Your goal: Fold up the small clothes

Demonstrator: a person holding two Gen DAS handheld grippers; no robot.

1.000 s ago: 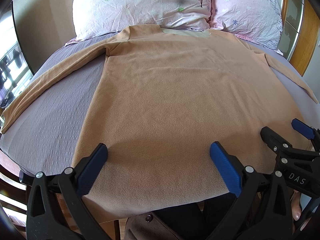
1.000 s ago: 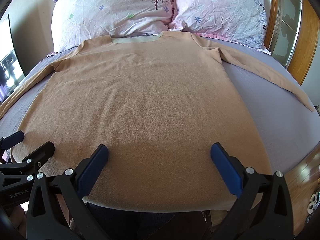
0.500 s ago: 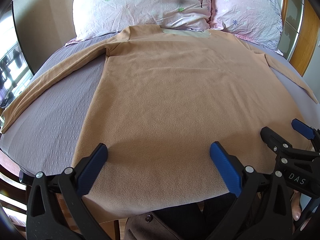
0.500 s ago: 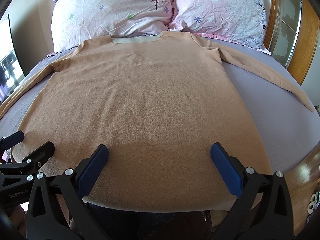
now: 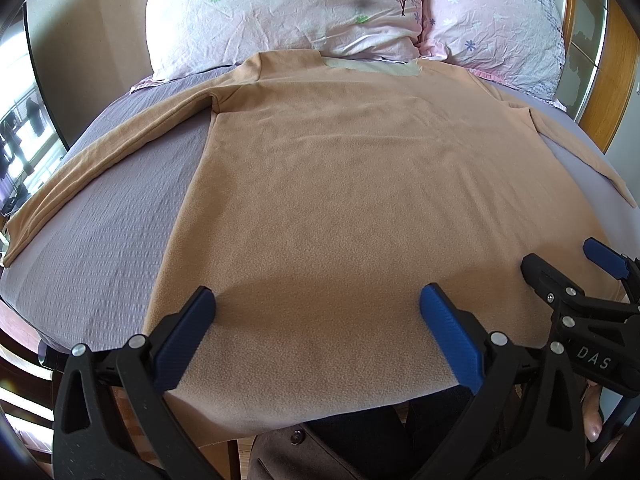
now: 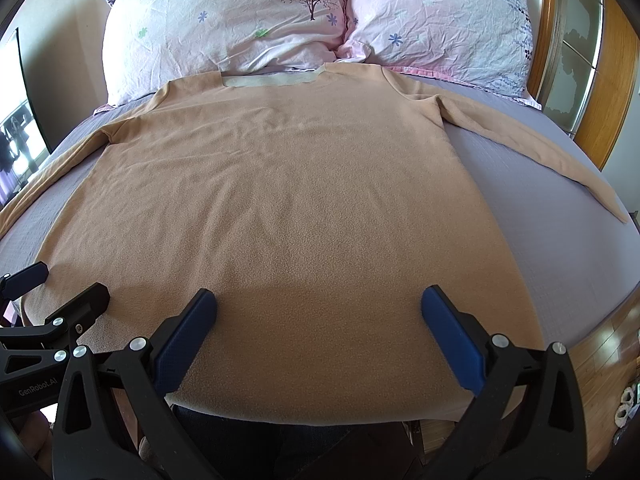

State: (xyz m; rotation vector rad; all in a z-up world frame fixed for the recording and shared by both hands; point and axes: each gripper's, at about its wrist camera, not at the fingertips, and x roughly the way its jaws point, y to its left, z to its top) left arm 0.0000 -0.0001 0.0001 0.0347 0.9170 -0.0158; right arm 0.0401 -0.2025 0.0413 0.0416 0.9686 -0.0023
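Observation:
A tan long-sleeved fleece shirt (image 5: 352, 184) lies flat on the bed, collar toward the pillows, both sleeves spread out; it also shows in the right wrist view (image 6: 288, 200). My left gripper (image 5: 318, 332) is open and empty above the hem, left of middle. My right gripper (image 6: 320, 332) is open and empty above the hem, right of middle. Each gripper shows in the other's view: the right one (image 5: 568, 276) at the right edge, the left one (image 6: 52, 292) at the left edge. The hem overhangs the near bed edge.
The bed has a grey-lilac sheet (image 5: 92, 248), also seen in the right wrist view (image 6: 560, 240). Two flowered pillows (image 6: 224, 24) (image 6: 440, 20) lie at the head. A wooden headboard frame (image 6: 616, 80) stands at right. Wood floor (image 6: 612, 344) lies off the bed's corner.

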